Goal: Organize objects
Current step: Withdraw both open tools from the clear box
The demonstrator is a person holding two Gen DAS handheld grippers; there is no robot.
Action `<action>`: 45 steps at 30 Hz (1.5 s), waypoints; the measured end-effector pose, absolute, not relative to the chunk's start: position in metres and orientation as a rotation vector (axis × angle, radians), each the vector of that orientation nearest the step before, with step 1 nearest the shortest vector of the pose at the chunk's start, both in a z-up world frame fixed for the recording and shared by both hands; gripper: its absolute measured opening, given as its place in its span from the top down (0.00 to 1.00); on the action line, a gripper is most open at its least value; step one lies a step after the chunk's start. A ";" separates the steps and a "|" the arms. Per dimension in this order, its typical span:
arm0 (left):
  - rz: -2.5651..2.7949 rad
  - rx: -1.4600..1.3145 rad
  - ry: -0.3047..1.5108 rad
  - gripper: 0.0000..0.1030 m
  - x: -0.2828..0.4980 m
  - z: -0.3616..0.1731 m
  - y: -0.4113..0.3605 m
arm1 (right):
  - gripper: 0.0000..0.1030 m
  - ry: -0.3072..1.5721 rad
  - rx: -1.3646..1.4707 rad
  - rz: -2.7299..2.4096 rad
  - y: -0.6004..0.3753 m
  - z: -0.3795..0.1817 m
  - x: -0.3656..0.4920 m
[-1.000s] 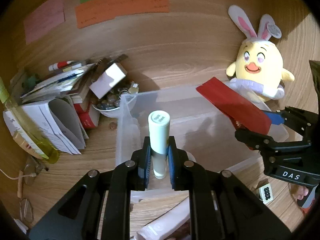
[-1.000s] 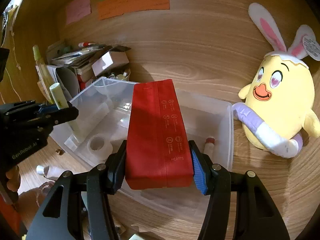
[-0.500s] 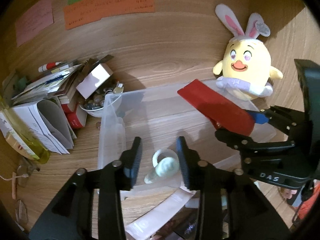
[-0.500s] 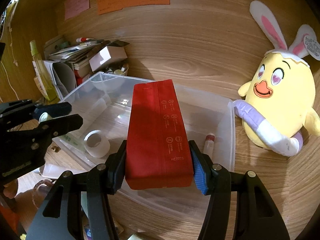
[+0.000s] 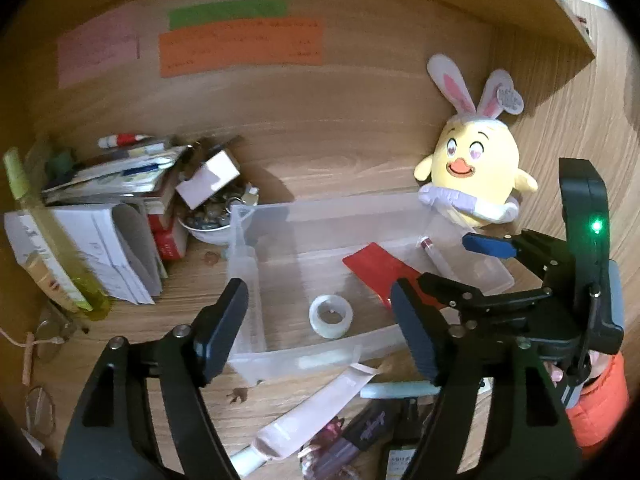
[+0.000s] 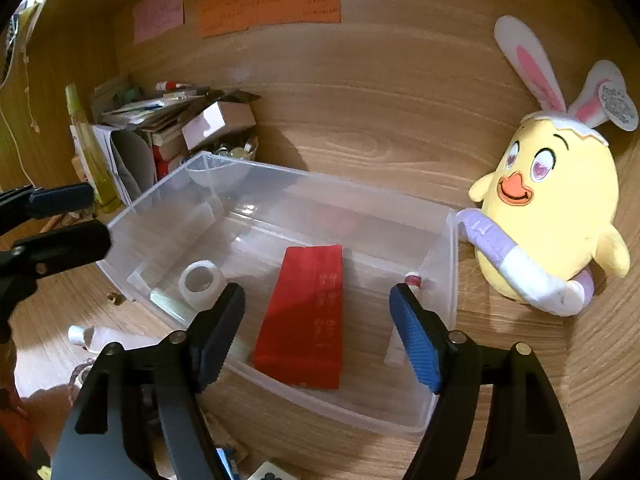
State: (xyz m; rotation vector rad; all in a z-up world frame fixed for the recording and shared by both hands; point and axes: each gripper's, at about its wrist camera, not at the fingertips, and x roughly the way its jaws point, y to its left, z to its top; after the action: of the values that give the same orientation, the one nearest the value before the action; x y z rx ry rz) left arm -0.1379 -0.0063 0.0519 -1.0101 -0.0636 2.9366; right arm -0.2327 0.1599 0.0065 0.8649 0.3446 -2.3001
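Observation:
A clear plastic bin [image 5: 304, 360] [image 6: 320, 184] stands on the wooden desk. In it lie a red box [image 5: 372, 268] [image 6: 308, 320], a tape roll [image 5: 331, 316] [image 6: 200, 280], a pale green tube [image 6: 168, 304] along the near wall, and a small red-capped tube [image 5: 434, 254] [image 6: 412, 280]. My left gripper [image 5: 318, 290] [image 6: 100, 218] hovers over the bin's near left side, jaws opening, nothing between them. My right gripper [image 6: 316, 294] [image 5: 444, 260] hangs above the red box, jaws opening, pads clear of it.
A yellow plush chick [image 6: 548, 208] sits right of the bin. Left of it are stacked papers and books [image 5: 100, 220], a bowl of trinkets [image 5: 208, 224] and a yellow-green bottle [image 5: 48, 240]. Tubes and cosmetics [image 5: 320, 412] lie before the bin. Glasses [image 5: 40, 404] lie at the far left.
My left gripper let go of the pale green tube, which now lies in the bin, then opened and drew back. My right gripper opened and the red box dropped to the bin floor.

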 end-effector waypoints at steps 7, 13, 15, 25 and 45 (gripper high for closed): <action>2.959 -0.989 -0.087 0.19 -0.115 0.059 -0.021 | 0.24 0.323 0.818 -2.310 0.168 0.023 -0.222; 2.972 -1.010 -0.117 0.14 -0.097 0.054 -0.037 | 0.21 0.325 0.758 -2.310 0.178 0.034 -0.199; 2.976 -1.024 -0.119 0.14 -0.092 0.051 -0.042 | 0.21 0.332 0.736 -2.307 0.181 0.037 -0.189; 2.955 -1.163 -0.137 0.14 -0.088 0.014 -0.064 | 0.21 0.347 0.726 -2.301 0.198 0.029 -0.156; 2.837 -1.384 -0.221 0.37 -0.111 -0.044 -0.081 | 0.21 0.455 0.999 -2.170 0.221 -0.044 -0.144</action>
State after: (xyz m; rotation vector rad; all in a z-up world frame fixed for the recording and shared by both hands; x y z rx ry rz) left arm -0.1108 -0.0811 -0.0440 -1.3837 -0.2208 2.8368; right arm -0.1440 0.2206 -0.0439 0.9989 0.4547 -2.1695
